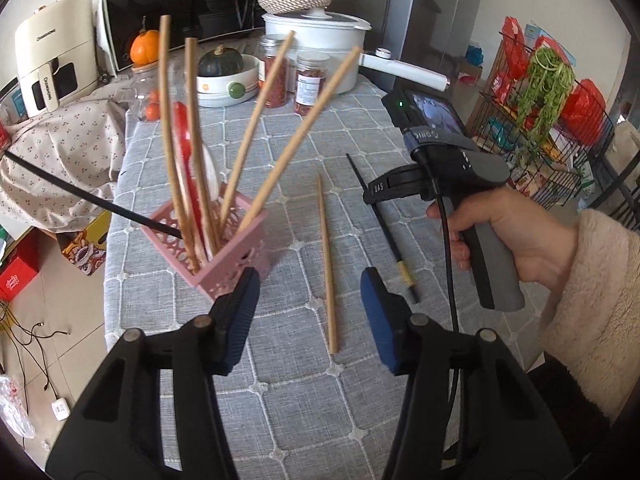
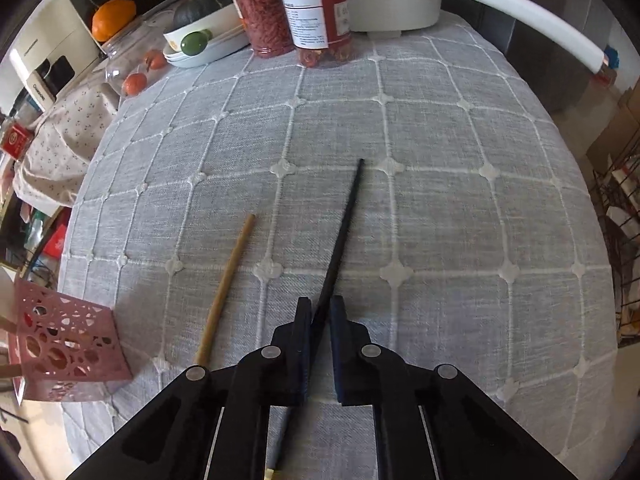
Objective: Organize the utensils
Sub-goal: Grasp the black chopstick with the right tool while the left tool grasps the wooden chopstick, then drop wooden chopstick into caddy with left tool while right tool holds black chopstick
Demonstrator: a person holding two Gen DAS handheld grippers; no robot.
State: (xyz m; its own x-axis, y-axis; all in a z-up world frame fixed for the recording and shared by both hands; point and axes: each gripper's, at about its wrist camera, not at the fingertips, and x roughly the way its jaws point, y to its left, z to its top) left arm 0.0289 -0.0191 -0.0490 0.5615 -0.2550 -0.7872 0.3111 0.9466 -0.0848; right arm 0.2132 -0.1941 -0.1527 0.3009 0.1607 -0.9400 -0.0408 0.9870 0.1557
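A pink openwork basket (image 1: 236,256) stands on the grey checked tablecloth and holds several wooden chopsticks, a red spoon (image 1: 186,152), a white spoon and one black chopstick (image 1: 92,200). My left gripper (image 1: 308,316) is open, its left finger close to the basket's near corner. A loose wooden chopstick (image 1: 327,264) lies on the cloth beyond its gap. In the right wrist view my right gripper (image 2: 320,312) is shut on a second black chopstick (image 2: 340,240), which lies along the cloth and points away. The wooden chopstick (image 2: 226,288) lies to its left, the basket (image 2: 68,344) further left.
At the table's far end stand two jars (image 2: 316,12), a white pot (image 1: 316,32) with a long handle, and a bowl holding a green squash (image 1: 224,76). A wire rack (image 1: 544,128) is off to the right. The table's left edge drops to a floor with cables. A person's hand (image 1: 500,236) holds the right gripper's handle.
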